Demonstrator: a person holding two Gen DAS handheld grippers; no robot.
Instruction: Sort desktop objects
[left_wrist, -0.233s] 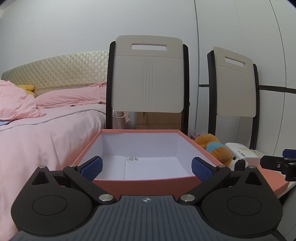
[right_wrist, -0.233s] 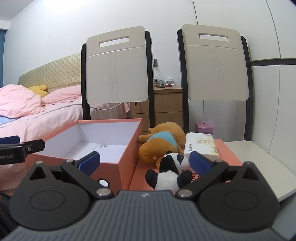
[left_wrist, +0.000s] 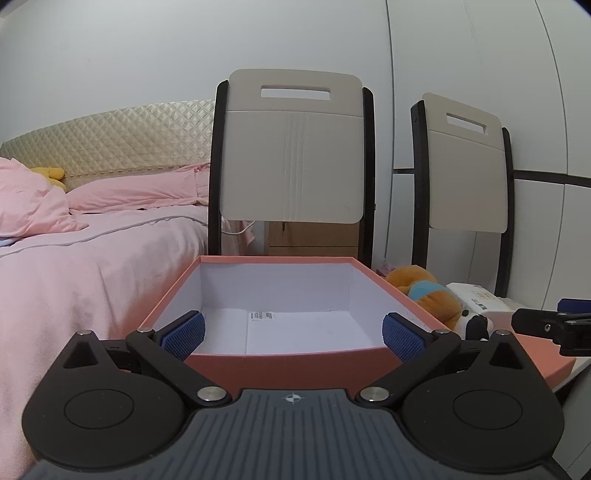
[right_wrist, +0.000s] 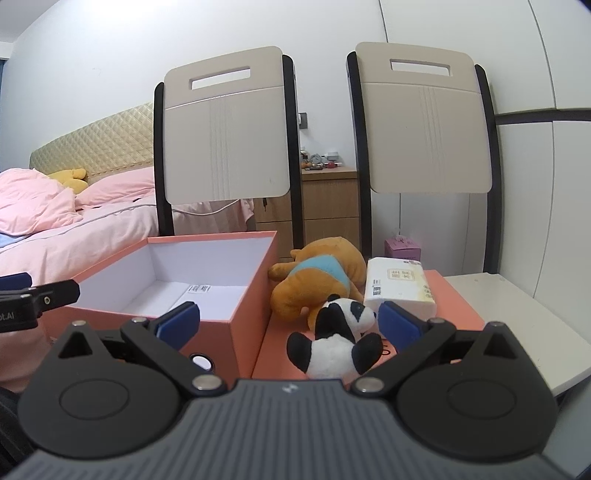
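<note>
Right tool spread wide, empty, lined up on small black-and-white panda plush; clamp its body squarely, then lift toward open salmon cardboard box.

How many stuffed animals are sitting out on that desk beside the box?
2. The orange bear in a blue shirt lies on the lid against the box; the panda sits just in front of it. A yellow one lies on the bed; others may be hidden.
</note>
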